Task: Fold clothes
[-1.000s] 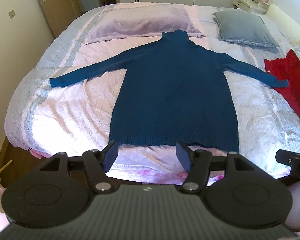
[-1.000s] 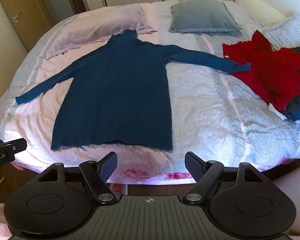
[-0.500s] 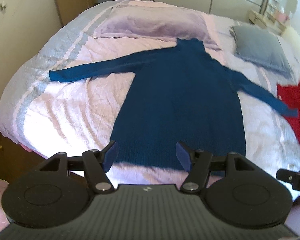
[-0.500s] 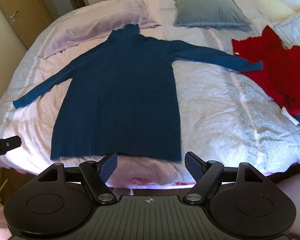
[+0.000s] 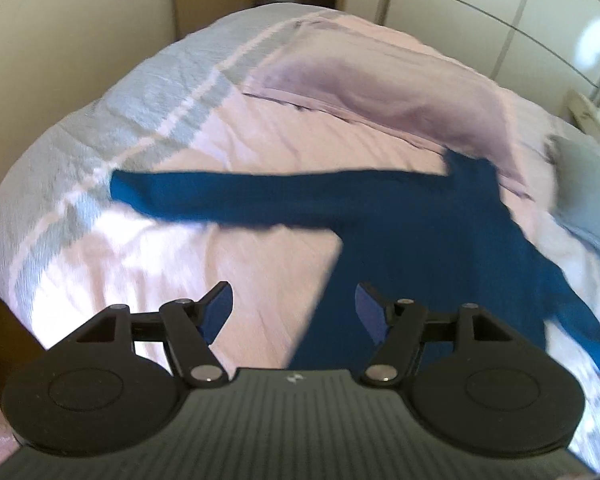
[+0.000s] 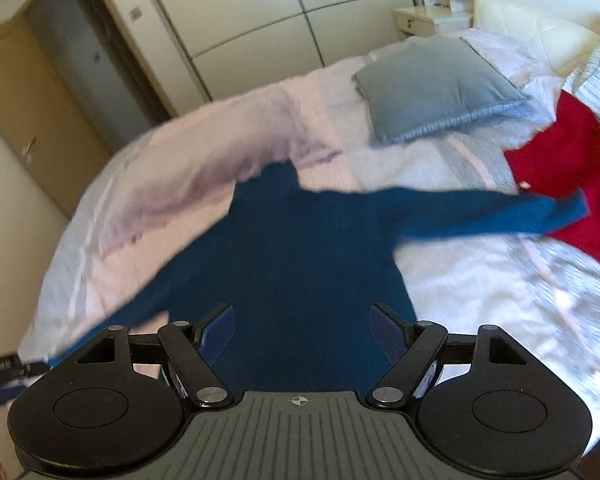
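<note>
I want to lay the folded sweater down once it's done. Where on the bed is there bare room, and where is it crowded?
Bare bedspread lies below the blue sweater's outstretched sleeve, between its body and the red garment. Another open patch sits under the other sleeve, toward the striped bed edge. Crowded: the head end, with the lilac pillow and grey cushion, and the red garment's side.

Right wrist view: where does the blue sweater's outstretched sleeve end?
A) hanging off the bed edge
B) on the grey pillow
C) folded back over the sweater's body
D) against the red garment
D: the sweater lies spread flat, and its sleeve cuff reaches the edge of the red garment, well clear of the grey pillow.
</note>
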### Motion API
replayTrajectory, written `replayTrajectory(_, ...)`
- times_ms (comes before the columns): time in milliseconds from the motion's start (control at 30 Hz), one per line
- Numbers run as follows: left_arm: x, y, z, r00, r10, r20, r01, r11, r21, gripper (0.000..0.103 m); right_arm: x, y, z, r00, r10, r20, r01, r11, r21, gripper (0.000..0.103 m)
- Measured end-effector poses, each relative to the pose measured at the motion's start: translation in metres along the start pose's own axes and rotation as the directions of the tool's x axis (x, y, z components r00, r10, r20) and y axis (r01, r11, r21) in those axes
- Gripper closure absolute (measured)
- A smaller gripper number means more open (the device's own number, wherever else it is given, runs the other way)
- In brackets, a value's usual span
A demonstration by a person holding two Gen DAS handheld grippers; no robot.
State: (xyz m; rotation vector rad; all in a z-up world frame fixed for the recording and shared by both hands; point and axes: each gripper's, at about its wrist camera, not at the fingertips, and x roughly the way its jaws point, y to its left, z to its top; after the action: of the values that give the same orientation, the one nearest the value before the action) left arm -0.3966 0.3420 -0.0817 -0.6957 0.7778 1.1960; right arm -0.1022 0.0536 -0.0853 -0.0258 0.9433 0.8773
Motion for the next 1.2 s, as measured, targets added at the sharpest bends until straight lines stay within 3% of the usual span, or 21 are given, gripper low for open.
replayTrajectory(233, 0.102, 0.056, 0.048, 0.996, 0.032, -0.083, -0.045, 0.986, -0.158, 0.038, 0.09, -0.007, 0.034, 0.988, -0.108, -0.108, 0.119, 0.988, 0.1, 0.025)
replayTrajectory(333, 0.142, 0.09, 0.054, 0.994, 0.029, -0.107, -0.057, 0.962, -0.267, 0.038, 0.12, -0.007, 0.031, 0.975, -0.161, -0.156, 0.177, 0.979, 0.097, 0.025)
replayTrajectory(400, 0.163, 0.115, 0.051, 0.994, 0.059, -0.094, -0.088, 0.931, -0.353, 0.039, 0.14, -0.005, 0.026, 0.964, -0.188, -0.185, 0.205, 0.976, 0.072, 0.025)
replayTrajectory(500, 0.188, 0.158, 0.043, 0.991, 0.121, -0.057, -0.133, 0.852, -0.506, 0.039, 0.17, 0.0, 0.017, 0.948, -0.218, -0.231, 0.232, 0.972, 0.035, 0.025)
replayTrajectory(667, 0.228, 0.219, 0.022, 0.992, 0.117, -0.046, -0.112, 0.66, -0.743, 0.042, 0.213, 0.008, 0.001, 0.928, -0.227, -0.295, 0.225, 0.974, -0.04, 0.025)
replayTrajectory(733, 0.242, 0.233, 0.017, 0.992, 0.12, -0.039, -0.104, 0.599, -0.794, 0.043, 0.227, 0.012, -0.006, 0.923, -0.227, -0.31, 0.212, 0.974, -0.08, 0.025)
replayTrajectory(867, 0.267, 0.248, 0.01, 0.993, 0.118, -0.007, -0.067, 0.513, -0.856, 0.045, 0.25, 0.011, -0.021, 0.915, -0.226, -0.335, 0.189, 0.972, -0.14, 0.025)
replayTrajectory(933, 0.274, 0.248, 0.007, 0.992, 0.126, 0.006, -0.059, 0.503, -0.862, 0.047, 0.262, 0.007, -0.029, 0.908, -0.228, -0.35, 0.183, 0.97, -0.158, 0.025)
replayTrajectory(1000, 0.278, 0.249, 0.008, 0.99, 0.139, 0.031, -0.046, 0.519, -0.854, 0.055, 0.272, 0.0, -0.035, 0.901, -0.229, -0.369, 0.182, 0.971, -0.157, 0.025)
replayTrajectory(1100, 0.277, 0.241, 0.011, 0.987, 0.15, 0.059, -0.04, 0.582, -0.812, 0.086, 0.281, -0.014, -0.041, 0.899, -0.216, -0.382, 0.173, 0.974, -0.145, 0.025)
replayTrajectory(1200, 0.275, 0.228, 0.019, 0.982, 0.174, 0.071, -0.059, 0.642, -0.765, 0.093, 0.283, -0.029, -0.039, 0.899, -0.216, -0.382, 0.178, 0.975, -0.132, 0.025)
